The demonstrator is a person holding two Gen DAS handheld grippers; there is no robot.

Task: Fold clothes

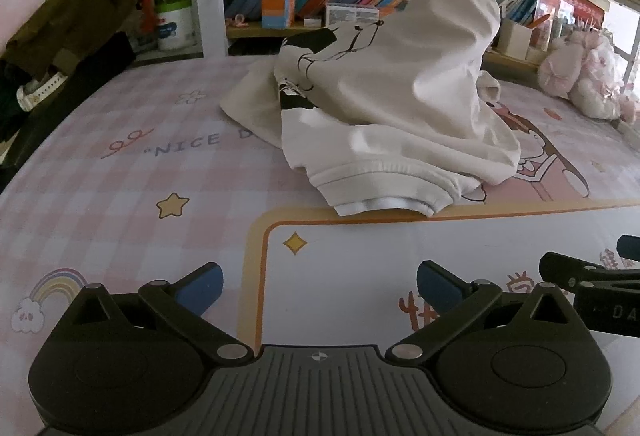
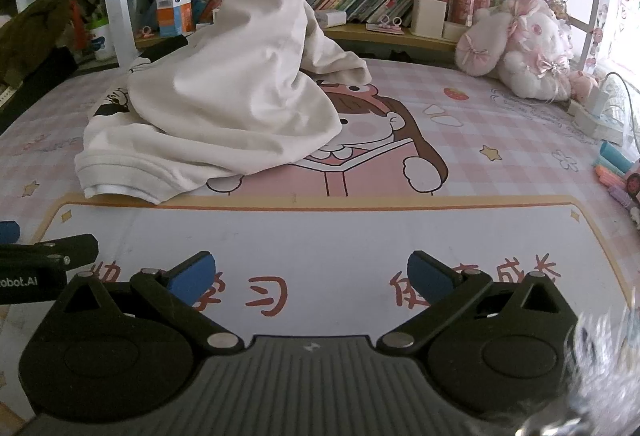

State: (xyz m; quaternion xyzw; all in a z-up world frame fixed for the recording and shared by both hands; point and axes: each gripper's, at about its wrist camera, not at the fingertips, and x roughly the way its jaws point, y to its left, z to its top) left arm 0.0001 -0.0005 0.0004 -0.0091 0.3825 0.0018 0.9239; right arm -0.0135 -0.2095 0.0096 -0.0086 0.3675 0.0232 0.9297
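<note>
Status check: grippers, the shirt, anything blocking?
Left gripper open, empty. Right gripper open, empty. White shirt crumpled in a heap on the desk mat, untouched. Nothing between grippers and shirt.

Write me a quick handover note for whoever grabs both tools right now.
Left tool: open, empty, low over the desk mat.
Right tool: open, empty, alongside it.
White sweatshirt: crumpled in a heap on the mat ahead of both tools, ribbed hem nearest you.
Done: nothing folded.
Left: spread it flat, then fold.
</note>
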